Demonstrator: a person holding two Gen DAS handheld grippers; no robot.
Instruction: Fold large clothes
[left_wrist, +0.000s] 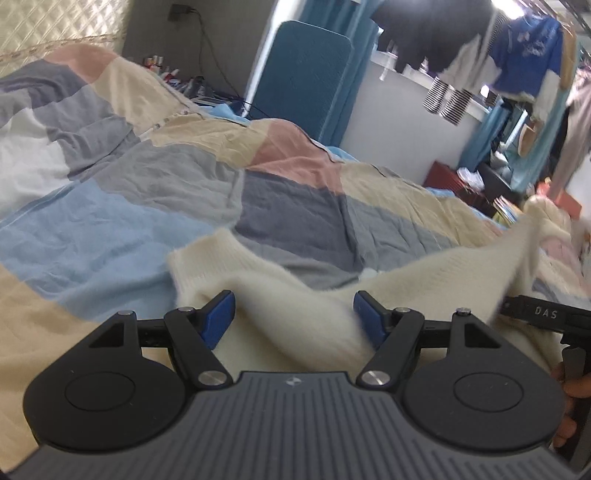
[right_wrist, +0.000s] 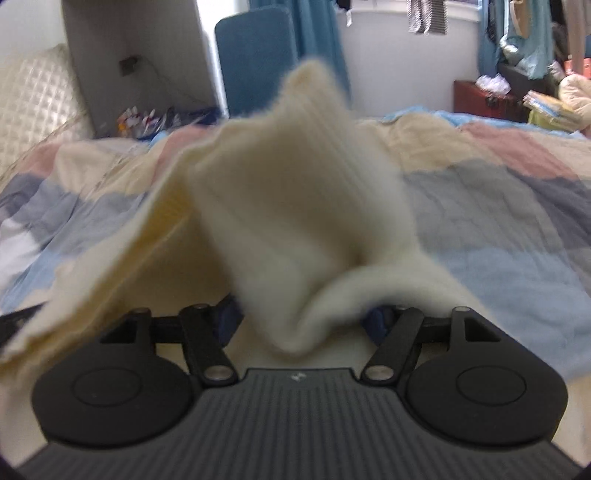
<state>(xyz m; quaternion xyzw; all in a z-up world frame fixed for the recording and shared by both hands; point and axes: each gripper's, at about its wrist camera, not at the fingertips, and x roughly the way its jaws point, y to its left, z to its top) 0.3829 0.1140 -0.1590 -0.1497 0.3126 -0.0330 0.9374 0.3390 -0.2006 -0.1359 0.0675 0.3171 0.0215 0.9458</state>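
Note:
A cream fuzzy knit sweater (left_wrist: 295, 291) lies on the patchwork bed cover. My left gripper (left_wrist: 293, 317) is open, its blue pads (left_wrist: 218, 317) wide apart with a fold of the sweater lying between them. In the right wrist view the sweater (right_wrist: 295, 229) bunches up and stands in front of the camera, blurred. My right gripper (right_wrist: 303, 321) has the cloth between its jaws; the blue pads are mostly hidden, so how far it is closed cannot be made out. The right gripper's black body shows at the right edge of the left wrist view (left_wrist: 546, 314).
The patchwork quilt (left_wrist: 147, 192) in blue, grey, pink and beige covers the bed. A blue padded panel (left_wrist: 299, 74) stands beyond the bed. Clothes hang on a rack (left_wrist: 517, 62) at the back right. A red box (right_wrist: 484, 99) and clutter sit on the far side.

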